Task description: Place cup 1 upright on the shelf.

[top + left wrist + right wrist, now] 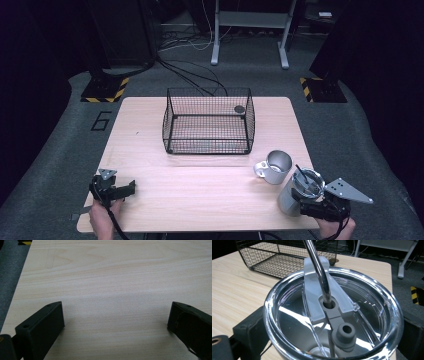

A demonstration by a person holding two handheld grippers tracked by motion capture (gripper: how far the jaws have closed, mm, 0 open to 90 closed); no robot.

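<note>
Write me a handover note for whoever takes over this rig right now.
Right tool: jaws either side of the lidded steel tumbler with a straw, near the table's right front edge; a firm clamp can't be confirmed.
Left tool: open, holding nothing, low over the front left of the table.
Metal mug: standing beside the tumbler, untouched.
Wire basket: holds no cup yet.
Left to do: probably move the tumbler.
</note>
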